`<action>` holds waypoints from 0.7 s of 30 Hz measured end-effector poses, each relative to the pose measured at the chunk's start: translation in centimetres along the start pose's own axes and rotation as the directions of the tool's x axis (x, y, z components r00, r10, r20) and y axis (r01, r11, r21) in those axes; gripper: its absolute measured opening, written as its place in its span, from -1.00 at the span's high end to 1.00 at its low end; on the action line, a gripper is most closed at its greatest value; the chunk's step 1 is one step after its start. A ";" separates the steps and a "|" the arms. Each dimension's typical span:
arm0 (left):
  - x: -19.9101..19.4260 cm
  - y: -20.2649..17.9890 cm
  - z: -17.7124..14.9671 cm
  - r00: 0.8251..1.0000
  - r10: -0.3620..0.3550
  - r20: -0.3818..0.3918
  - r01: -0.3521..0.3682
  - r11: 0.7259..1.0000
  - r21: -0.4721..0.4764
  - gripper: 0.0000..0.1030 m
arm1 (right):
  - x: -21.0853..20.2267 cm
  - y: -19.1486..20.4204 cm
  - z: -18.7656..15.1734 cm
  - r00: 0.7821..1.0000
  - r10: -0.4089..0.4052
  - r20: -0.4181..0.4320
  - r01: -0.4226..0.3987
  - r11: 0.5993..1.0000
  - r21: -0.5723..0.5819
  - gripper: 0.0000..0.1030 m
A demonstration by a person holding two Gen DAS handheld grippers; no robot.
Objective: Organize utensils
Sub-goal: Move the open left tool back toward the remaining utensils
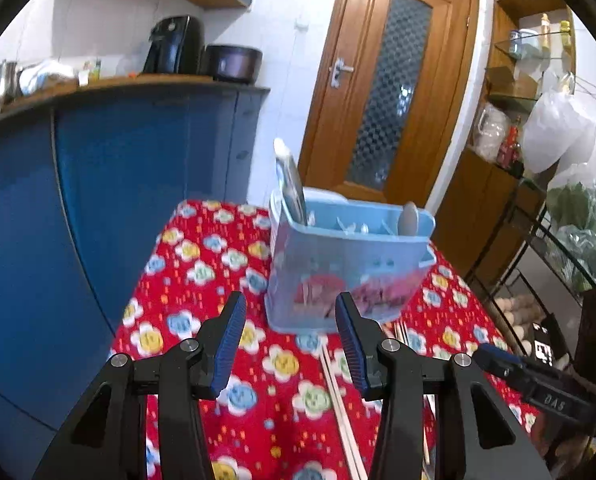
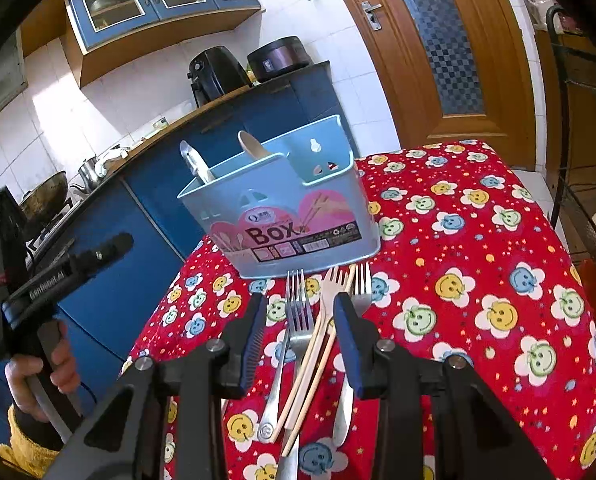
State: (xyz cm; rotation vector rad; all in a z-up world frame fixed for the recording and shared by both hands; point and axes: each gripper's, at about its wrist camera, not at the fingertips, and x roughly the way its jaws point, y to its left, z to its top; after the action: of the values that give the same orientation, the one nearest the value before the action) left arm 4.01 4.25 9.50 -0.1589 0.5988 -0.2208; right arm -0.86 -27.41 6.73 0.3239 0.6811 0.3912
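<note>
A light blue utensil box [image 2: 298, 216] stands on the red flowered tablecloth [image 2: 477, 260]; it also shows in the left wrist view [image 1: 345, 264]. It holds a metal utensil [image 2: 196, 164] and a wooden spoon [image 2: 254, 146]. Metal forks [image 2: 299, 312], a wooden fork [image 2: 331, 284] and chopsticks [image 2: 317, 368] lie on the cloth in front of the box. My right gripper [image 2: 301, 340] is open and empty just above them. My left gripper [image 1: 292, 344] is open and empty, short of the box, with chopsticks [image 1: 339, 404] below it.
Blue kitchen cabinets [image 1: 98, 184] run along the table's left side, with an air fryer [image 1: 174, 44] and a pot [image 1: 234, 62] on the counter. A wooden door [image 1: 389, 92] is behind the table. A wire rack [image 1: 557, 260] with vegetables stands to the right.
</note>
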 end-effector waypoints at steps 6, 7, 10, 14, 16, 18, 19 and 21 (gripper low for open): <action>0.5 0.1 -2.2 0.998 0.011 -0.066 -0.011 1.000 -0.001 0.07 | -0.2 0.0 -1.0 0.999 -0.028 -0.015 0.028 1.000 -0.003 0.26; 0.7 0.1 -2.7 0.997 0.011 -0.080 -0.011 1.000 -0.004 0.07 | -0.2 -0.1 -1.2 0.999 -0.032 -0.020 0.032 0.999 -0.001 0.26; 1.3 -0.2 -3.5 0.994 0.007 -0.113 -0.008 1.000 -0.010 0.07 | -0.2 -0.5 -1.7 0.999 -0.036 -0.031 0.036 0.999 0.010 0.26; 2.7 -0.6 -4.8 0.984 -0.008 -0.180 0.004 1.000 -0.022 0.07 | -0.1 -1.1 -2.2 0.998 -0.050 -0.047 0.050 0.999 0.018 0.26; 3.3 -0.8 -5.3 0.979 -0.020 -0.205 0.014 0.999 -0.028 0.07 | 0.0 -1.4 -2.5 0.997 -0.057 -0.057 0.058 0.998 0.023 0.26; 3.9 -1.1 -5.7 0.974 -0.025 -0.226 0.018 0.999 -0.030 0.07 | 0.2 -1.7 -2.7 0.996 -0.064 -0.067 0.066 0.997 0.027 0.26; 4.2 -1.2 -6.0 0.970 -0.028 -0.240 0.022 0.999 -0.029 0.07 | 0.3 -1.8 -2.7 0.995 -0.066 -0.071 0.069 0.997 0.029 0.26; 4.9 -1.5 -6.3 0.965 -0.031 -0.261 0.026 0.999 -0.026 0.07 | 0.4 -1.9 -2.8 0.995 -0.070 -0.078 0.073 0.997 0.032 0.26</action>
State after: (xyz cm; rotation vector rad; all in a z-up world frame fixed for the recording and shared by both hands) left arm 4.10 0.99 2.04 -0.1609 0.8621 -0.2655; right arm -1.98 -28.48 3.64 0.3182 0.7729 0.3252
